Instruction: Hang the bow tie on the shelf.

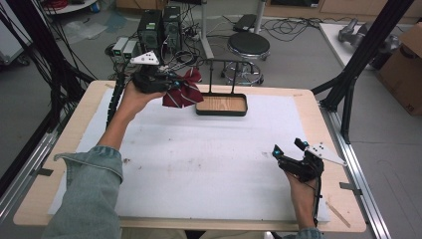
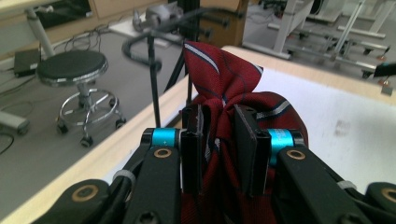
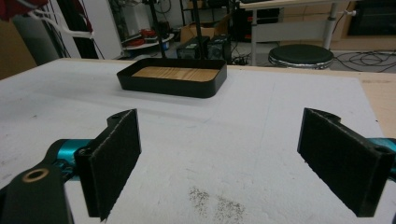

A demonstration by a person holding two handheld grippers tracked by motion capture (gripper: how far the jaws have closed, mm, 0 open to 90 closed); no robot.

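Observation:
A dark red striped bow tie (image 1: 182, 92) hangs above the table's far left, just left of a black tray (image 1: 221, 112) with a wooden floor. My left gripper (image 1: 171, 83) is shut on the bow tie (image 2: 224, 93), its two black pads pinching the knot at the middle. My right gripper (image 1: 287, 148) rests low at the table's near right, open, with nothing between its wide-apart pads (image 3: 119, 158). From the right gripper view the tray (image 3: 173, 86) lies straight ahead across the white mat.
A thin black stand (image 1: 221, 74) rises behind the tray. The white mat (image 1: 199, 159) covers most of the wooden table. Beyond the far edge stand a black stool (image 1: 248, 47), computer towers (image 1: 159, 27) and cables. A cardboard box (image 1: 405, 64) sits at far right.

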